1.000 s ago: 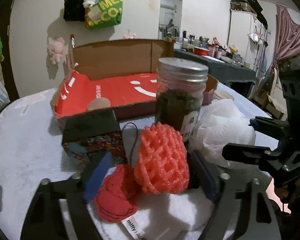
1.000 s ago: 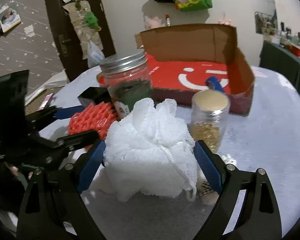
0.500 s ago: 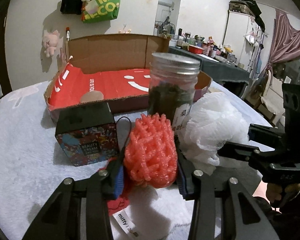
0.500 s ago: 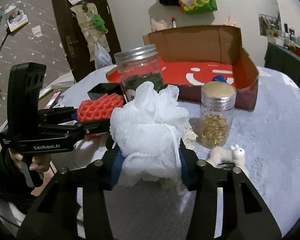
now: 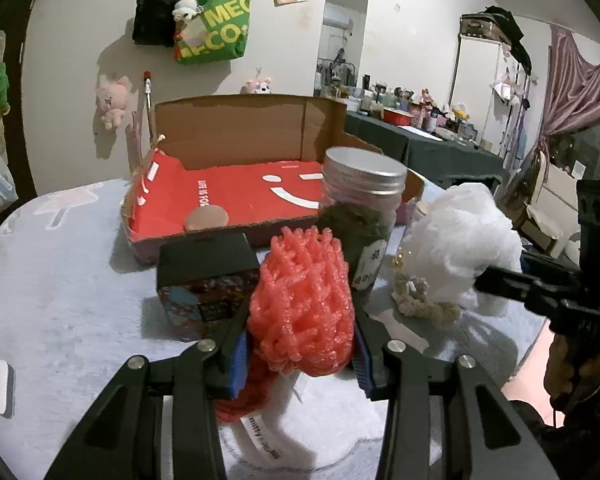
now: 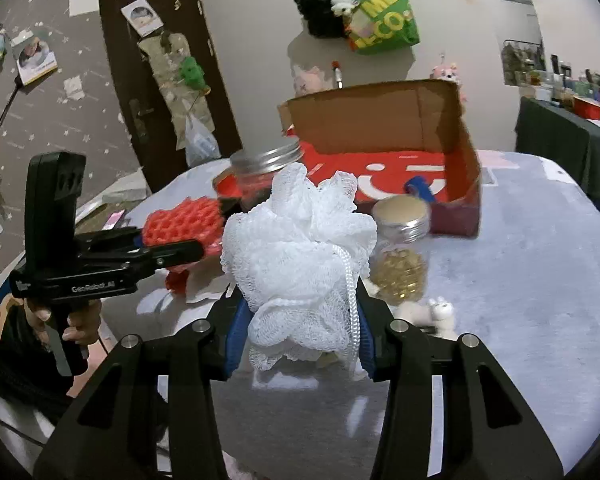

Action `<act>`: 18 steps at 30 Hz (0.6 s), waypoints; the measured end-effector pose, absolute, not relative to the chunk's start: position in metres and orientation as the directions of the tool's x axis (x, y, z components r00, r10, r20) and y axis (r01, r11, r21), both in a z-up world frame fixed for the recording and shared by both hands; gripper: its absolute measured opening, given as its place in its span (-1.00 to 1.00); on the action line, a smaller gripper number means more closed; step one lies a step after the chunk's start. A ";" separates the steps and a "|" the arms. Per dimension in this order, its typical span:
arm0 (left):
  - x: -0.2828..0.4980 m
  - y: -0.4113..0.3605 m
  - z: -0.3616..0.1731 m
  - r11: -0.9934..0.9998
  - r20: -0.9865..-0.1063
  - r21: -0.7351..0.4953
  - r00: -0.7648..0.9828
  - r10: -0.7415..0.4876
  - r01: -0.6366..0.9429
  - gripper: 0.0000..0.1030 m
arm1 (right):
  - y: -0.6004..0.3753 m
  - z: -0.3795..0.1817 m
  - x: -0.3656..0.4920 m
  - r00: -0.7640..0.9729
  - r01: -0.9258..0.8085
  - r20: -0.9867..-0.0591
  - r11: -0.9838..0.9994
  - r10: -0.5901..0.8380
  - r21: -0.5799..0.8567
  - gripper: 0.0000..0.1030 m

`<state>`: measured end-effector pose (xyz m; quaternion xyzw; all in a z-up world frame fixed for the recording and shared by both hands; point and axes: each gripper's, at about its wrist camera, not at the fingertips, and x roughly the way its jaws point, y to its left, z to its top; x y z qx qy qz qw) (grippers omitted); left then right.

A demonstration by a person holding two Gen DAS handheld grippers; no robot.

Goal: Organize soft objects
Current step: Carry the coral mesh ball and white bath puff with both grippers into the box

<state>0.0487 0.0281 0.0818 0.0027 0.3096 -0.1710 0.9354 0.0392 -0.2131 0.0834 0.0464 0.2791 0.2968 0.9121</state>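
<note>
1. The left gripper (image 5: 300, 344) has just been closing, and its blue pads are now clamped on the red foam net (image 5: 302, 308), which bulges up between them. The net hangs just above a white towel (image 5: 324, 432) at the near edge of the table.
2. The right gripper (image 6: 302, 344) has also just been closing. It is now clamped on the white mesh pouf (image 6: 300, 252); the pads press into its lower part, and its cord hangs down at the right side.
3. I judge the step in hand to be the carrying: both soft things are gripped and seem to be off the grey table cover (image 6: 520, 280), but neither is put away yet.
4. The open cardboard box (image 5: 236, 196) with the red floor stands at the far side, behind the tall jar (image 5: 360, 216), the small jar (image 6: 400, 248) of yellow beads and the dark box (image 5: 208, 276).
5. The next move probably calls for lifting both loads over these jars and bringing them above the box before opening the jaws. The jars could be knocked over if the grippers pass low.
6. A red soft thing (image 5: 240, 396) under the net and a small white plush (image 6: 436, 312) remain on the table.
</note>
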 end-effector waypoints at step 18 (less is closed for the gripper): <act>0.063 0.049 0.120 0.944 -0.519 -0.077 0.796 -0.312 0.320 -0.14 | -0.233 0.125 0.056 0.736 -0.490 -0.423 0.847 0.528 0.205 -0.16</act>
